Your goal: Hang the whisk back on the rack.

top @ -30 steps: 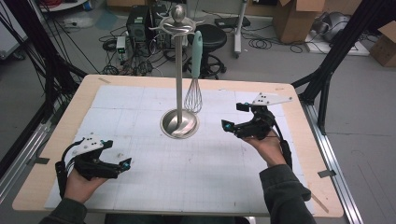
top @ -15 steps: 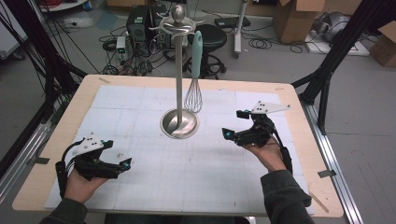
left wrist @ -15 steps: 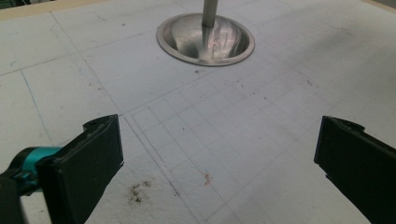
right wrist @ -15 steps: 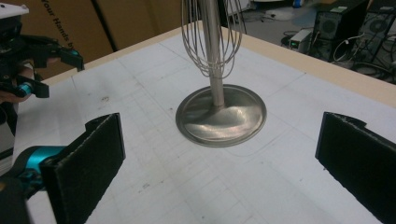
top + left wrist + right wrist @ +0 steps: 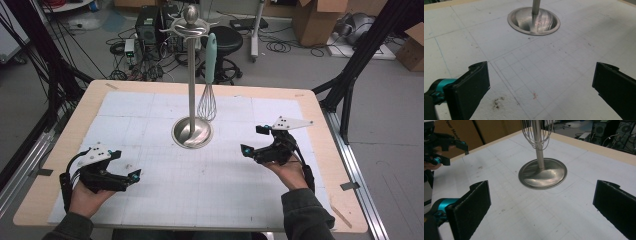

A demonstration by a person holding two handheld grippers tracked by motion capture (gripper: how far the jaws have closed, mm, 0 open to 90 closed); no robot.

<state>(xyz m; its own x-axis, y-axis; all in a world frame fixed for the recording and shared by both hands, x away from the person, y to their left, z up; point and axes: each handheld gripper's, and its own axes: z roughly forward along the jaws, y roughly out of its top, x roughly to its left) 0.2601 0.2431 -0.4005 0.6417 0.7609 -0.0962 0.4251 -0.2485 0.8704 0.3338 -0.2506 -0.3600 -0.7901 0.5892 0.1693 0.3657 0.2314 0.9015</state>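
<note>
Whisk [image 5: 208,85] hung upright, handle up, on centre stand [image 5: 192,131].
Left gripper [image 5: 131,176] and right gripper [image 5: 250,140] both gaped wide over bare mat [image 5: 200,185], frame bottom.

black tongs [image 5: 252,141] (teal joints), grey plates, dark sleeves [image 5: 305,217]

One table [image 5: 60,150] carries one white gridded mat [image 5: 150,190], and on that mat stands one metal stand [image 5: 192,131] with a single round base and a single upright pole. One whisk [image 5: 208,95] with a pale green handle hangs from the stand's top. Two tools are held over the mat, the left tool [image 5: 134,176] and the right tool [image 5: 251,140], each in one hand and each with two black jaws set wide apart.
</note>
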